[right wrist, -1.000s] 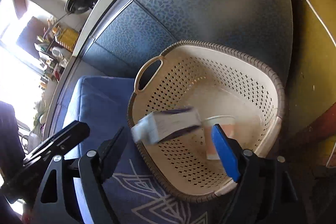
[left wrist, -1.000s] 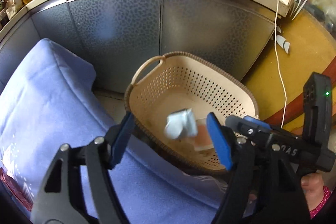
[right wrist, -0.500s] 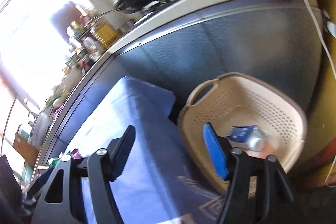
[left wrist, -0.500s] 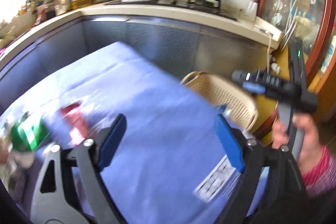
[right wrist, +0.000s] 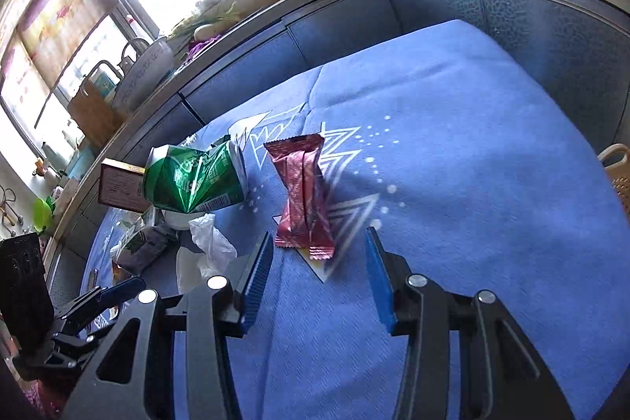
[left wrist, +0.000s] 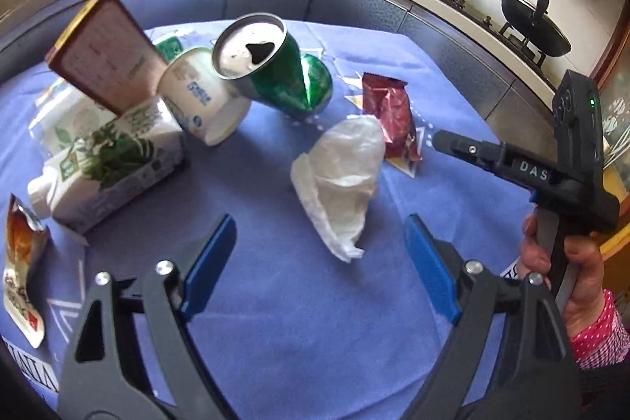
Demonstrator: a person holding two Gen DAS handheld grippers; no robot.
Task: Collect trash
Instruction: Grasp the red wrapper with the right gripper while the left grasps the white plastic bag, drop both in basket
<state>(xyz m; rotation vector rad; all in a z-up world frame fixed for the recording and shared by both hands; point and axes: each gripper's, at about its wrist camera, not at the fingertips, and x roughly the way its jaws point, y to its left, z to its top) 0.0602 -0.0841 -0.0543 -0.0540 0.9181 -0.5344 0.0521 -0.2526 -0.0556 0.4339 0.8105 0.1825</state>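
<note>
Hovering empty and wide, left gripper [left wrist: 317, 258] should drop squarely over crumpled plastic bag [left wrist: 342, 176] at twelve o'clock; right gripper [right wrist: 319, 274], just narrowing, empty, faces red wrapper [right wrist: 303, 195].

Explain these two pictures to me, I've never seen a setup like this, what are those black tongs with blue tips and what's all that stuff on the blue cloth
There is no robot here. A person holds a hand-operated gripper in each hand, and each gripper carries a wide-angle camera looking forward along its two blue-padded fingers. One picture comes from the left gripper, the other from the right gripper.

Both are open and hold nothing. The right one's jaws have just been closing, with nothing between them yet.

On the blue tablecloth lies trash: a crumpled white plastic bag just ahead of the left gripper, a dark red snack wrapper just ahead of the right one, a dented green can, a white paper cup on its side, a green-and-white carton and a brown box.

A kitchen counter with pans runs behind.
</note>
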